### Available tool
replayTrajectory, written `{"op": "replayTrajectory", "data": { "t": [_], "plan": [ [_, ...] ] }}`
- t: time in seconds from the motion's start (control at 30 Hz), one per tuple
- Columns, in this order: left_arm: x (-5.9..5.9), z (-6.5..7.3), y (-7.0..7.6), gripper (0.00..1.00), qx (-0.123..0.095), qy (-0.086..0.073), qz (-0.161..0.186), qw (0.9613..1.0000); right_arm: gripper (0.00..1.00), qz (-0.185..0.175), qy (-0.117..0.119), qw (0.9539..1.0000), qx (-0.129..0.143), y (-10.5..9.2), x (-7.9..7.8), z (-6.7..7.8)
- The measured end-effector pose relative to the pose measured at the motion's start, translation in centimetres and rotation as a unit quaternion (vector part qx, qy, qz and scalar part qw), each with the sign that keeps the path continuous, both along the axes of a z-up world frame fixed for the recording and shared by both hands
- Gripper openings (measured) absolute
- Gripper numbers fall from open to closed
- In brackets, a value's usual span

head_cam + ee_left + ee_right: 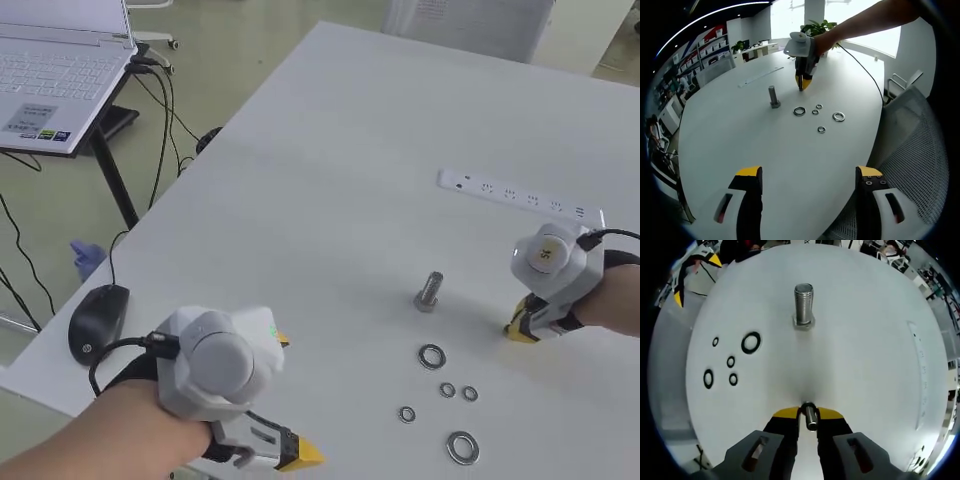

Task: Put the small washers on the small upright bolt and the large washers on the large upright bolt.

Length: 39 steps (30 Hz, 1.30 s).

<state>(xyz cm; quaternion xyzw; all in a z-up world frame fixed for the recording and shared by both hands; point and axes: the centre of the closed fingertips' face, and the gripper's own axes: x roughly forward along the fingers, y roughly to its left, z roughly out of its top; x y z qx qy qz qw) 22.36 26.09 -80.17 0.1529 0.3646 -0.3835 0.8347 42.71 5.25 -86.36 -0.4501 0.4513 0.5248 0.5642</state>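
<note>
The large bolt stands upright on the white table. In front of it lie two large washers and three small washers; they also appear as a loose group of washers. My right gripper is shut on the small bolt, low over the table to the right of the large bolt. My left gripper is open with nothing between its jaws, near the table's front edge.
A white power strip lies at the back right. A black mouse sits at the table's left corner, with a laptop on a stand beyond it. A mesh chair stands past the front edge.
</note>
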Motion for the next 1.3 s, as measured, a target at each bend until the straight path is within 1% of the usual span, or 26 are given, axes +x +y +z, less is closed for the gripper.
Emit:
{"op": "replayTrajectory", "data": {
  "t": [0.07, 0.1, 0.17, 0.37, 0.5, 0.73, 0.87, 0.93, 1.03, 1.07, 1.13, 1.23, 1.3],
  "plan": [
    [0.0, 0.0, 0.0, 0.76, 0.001, -0.001, -0.001, 1.0000, 0.19, 0.002, -0.004, 1.0000, 0.001, 0.0, 0.1, 0.0],
    [0.0, 0.0, 0.0, 0.76, 0.001, -0.001, 0.000, 1.0000, 0.23, 0.001, -0.007, 1.0000, 0.003, 0.0, 0.2, -0.1],
    [0.0, 0.0, 0.1, 0.76, 0.002, -0.001, -0.001, 1.0000, 0.27, 0.001, -0.005, 1.0000, 0.006, 0.0, 0.2, -0.1],
    [-0.1, 0.2, 0.1, 0.76, 0.002, 0.000, -0.002, 1.0000, 0.26, -0.002, 0.003, 1.0000, 0.008, 0.1, 0.1, 0.2],
    [-0.1, 0.3, 0.1, 0.76, 0.001, -0.001, -0.001, 1.0000, 0.26, -0.007, 0.011, 0.9998, 0.017, 0.5, 0.0, 0.7],
    [-0.2, 0.5, 0.0, 0.76, -0.002, -0.004, -0.004, 1.0000, 0.26, -0.014, 0.003, 0.9997, 0.021, 0.2, 0.2, 2.1],
    [-0.4, 0.5, 0.0, 0.76, 0.002, -0.003, -0.010, 0.9999, 0.25, -0.015, -0.002, 0.9997, 0.021, 0.1, 0.2, 3.0],
    [-0.5, 0.5, 0.0, 0.76, 0.002, -0.001, -0.012, 0.9999, 0.25, -0.017, -0.002, 0.9996, 0.021, 0.1, 0.1, 3.4],
    [-0.6, 0.6, 0.0, 0.76, 0.005, -0.002, -0.017, 0.9998, 0.24, -0.019, -0.001, 0.9996, 0.021, 0.1, -0.2, 3.9],
    [-0.6, 0.6, 0.0, 0.76, 0.005, -0.002, -0.018, 0.9998, 0.23, -0.021, 0.001, 0.9994, 0.026, 0.3, -0.4, 4.4],
    [-0.6, 0.8, 0.1, 0.75, 0.005, -0.003, -0.017, 0.9998, 0.23, -0.019, -0.005, 0.9994, 0.029, 0.4, -0.5, 4.9],
    [-0.6, 1.1, 0.3, 0.75, 0.005, -0.006, -0.013, 0.9999, 0.23, -0.018, -0.008, 0.9994, 0.030, 0.4, -0.6, 5.3],
    [-0.7, 1.3, 0.4, 0.75, 0.007, -0.007, -0.011, 0.9999, 0.23, -0.016, -0.009, 0.9994, 0.028, 0.3, -0.7, 5.4]
  ]
}}
